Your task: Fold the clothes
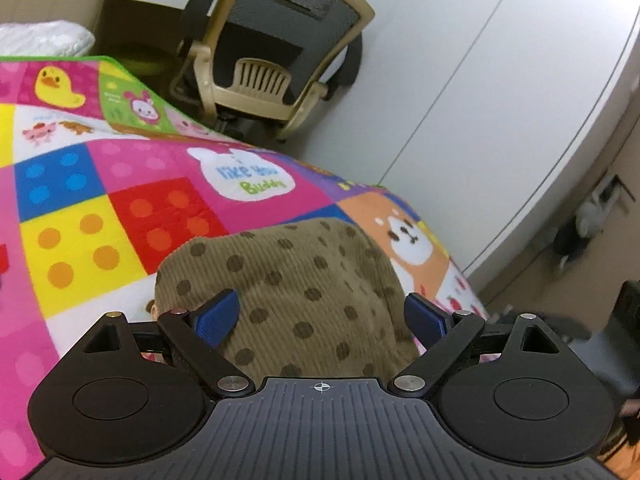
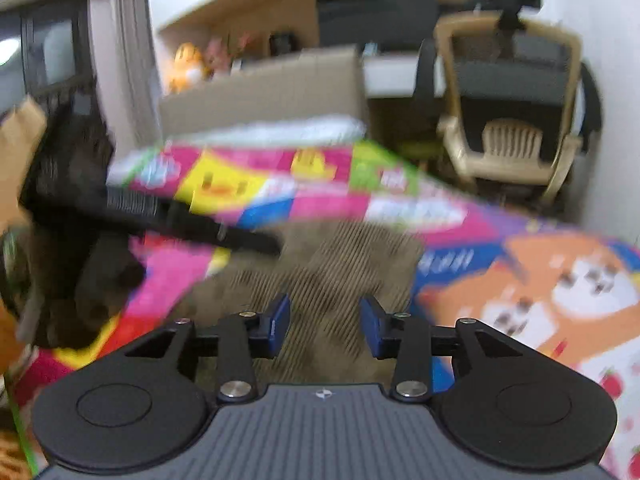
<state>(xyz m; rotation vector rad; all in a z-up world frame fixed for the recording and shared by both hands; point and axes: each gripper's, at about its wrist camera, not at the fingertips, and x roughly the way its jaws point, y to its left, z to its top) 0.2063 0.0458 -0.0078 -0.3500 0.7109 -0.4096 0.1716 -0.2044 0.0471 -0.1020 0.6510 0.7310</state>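
Brown dotted garment lies bunched on the colourful play mat, near edge, w/ flat bare mat around it, prob. as folding surface. Left gripper hovers over it, jaws spread wide, holding nothing. Right gripper is above the same cloth, jaws partly apart, empty; view blurred. Office chair stands far behind.

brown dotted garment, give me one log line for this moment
brown dotted garment bunched on play mat | left claw open, empty, over it | right claw open, empty, view blurred | fold not done
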